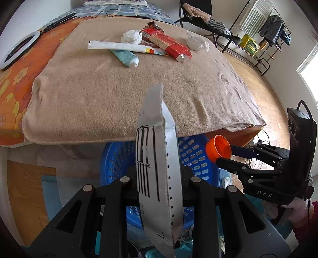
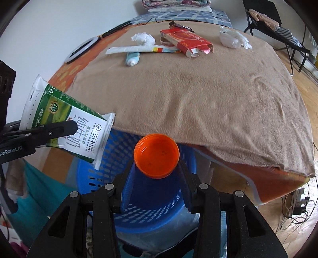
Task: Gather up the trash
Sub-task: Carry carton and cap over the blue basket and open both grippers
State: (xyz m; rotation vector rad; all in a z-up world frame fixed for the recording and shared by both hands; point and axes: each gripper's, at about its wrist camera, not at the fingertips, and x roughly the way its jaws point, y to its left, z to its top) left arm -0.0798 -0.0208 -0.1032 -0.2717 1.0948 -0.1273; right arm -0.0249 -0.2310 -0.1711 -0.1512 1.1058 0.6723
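Observation:
My left gripper (image 1: 159, 174) is shut on a flattened green-and-white milk carton (image 1: 157, 139), seen edge-on and held over the blue mesh basket (image 1: 198, 156). In the right wrist view the carton (image 2: 79, 127) hangs at left with a left finger (image 2: 65, 127) across its face. My right gripper (image 2: 157, 168) is shut on an orange bottle cap (image 2: 157, 155), open side toward the camera, above the basket (image 2: 159, 208). On the tan blanket (image 1: 119, 99) lie a red box (image 1: 167, 42), a white tube (image 1: 119, 46), a teal tube (image 1: 126, 57), a crumpled tissue (image 1: 131, 36) and a white wad (image 1: 195, 42).
The basket stands on the floor against the bed's near edge. A ring light (image 1: 17, 49) and cables lie on the orange sheet at far left. A folding chair (image 1: 198, 17) and a clothes rack (image 1: 264, 33) stand beyond the bed. Wires lie on the floor (image 2: 298, 208).

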